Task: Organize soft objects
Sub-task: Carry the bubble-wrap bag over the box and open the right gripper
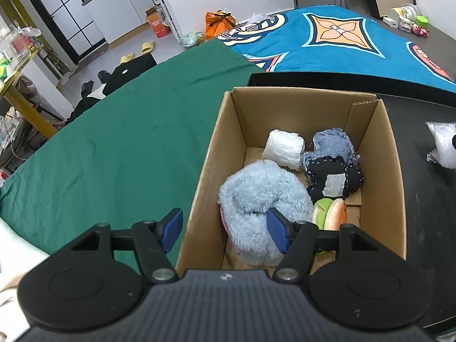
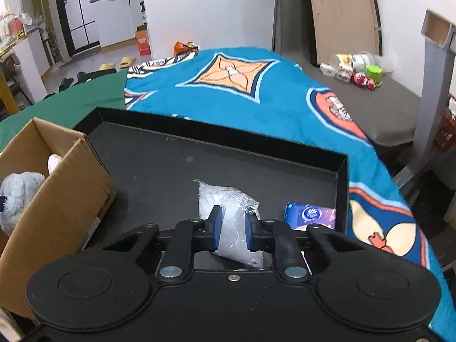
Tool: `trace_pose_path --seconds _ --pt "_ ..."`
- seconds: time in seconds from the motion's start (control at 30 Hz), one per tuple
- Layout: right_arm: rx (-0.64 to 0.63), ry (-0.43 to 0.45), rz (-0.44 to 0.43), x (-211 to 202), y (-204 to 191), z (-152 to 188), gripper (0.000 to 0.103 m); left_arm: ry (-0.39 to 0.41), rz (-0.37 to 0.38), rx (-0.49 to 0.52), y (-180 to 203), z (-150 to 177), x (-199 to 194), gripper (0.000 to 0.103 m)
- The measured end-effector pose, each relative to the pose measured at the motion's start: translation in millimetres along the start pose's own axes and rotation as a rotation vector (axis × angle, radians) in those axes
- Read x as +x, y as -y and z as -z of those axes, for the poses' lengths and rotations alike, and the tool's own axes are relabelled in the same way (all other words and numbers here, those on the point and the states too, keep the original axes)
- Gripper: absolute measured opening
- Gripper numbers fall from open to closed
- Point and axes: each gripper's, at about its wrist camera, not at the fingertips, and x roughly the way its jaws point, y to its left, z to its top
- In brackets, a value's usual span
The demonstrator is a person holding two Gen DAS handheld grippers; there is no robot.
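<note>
A cardboard box (image 1: 211,154) holds a fluffy grey-blue plush (image 1: 256,199), a white wrapped roll (image 1: 283,148), a denim-and-black patchwork toy (image 1: 333,171) and a burger-shaped plush (image 1: 332,213). My left gripper (image 1: 225,229) stands open astride the box's left wall, one pad outside and one over the fluffy plush, gripping nothing. In the right wrist view my right gripper (image 2: 232,229) is shut on a clear plastic bag of white filling (image 2: 228,213) over the black tray (image 2: 256,148). A blue tissue pack (image 2: 310,215) lies at the tray's right corner. The same bag (image 1: 443,148) shows at the left view's right edge.
The box (image 2: 51,199) stands at the tray's left end, on a bed with a green sheet (image 1: 114,142) and a blue patterned blanket (image 2: 242,94). Jars and small toys (image 2: 356,71) sit on the grey surface beyond. Slippers and bags lie on the floor (image 1: 136,54).
</note>
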Motion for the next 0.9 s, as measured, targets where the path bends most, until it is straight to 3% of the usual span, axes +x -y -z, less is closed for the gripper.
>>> trace_pose_path --seconds 0.5,0.9 --pt "0.032 0.081 -0.021 -36 -9 -13 0.015 0.006 0.011 -0.015 -15 10 -12 0.064" --pt "0.02 0.113 -0.089 -68 -36 -25 0.015 0.015 0.09 -0.062 -37 25 -18 0.063"
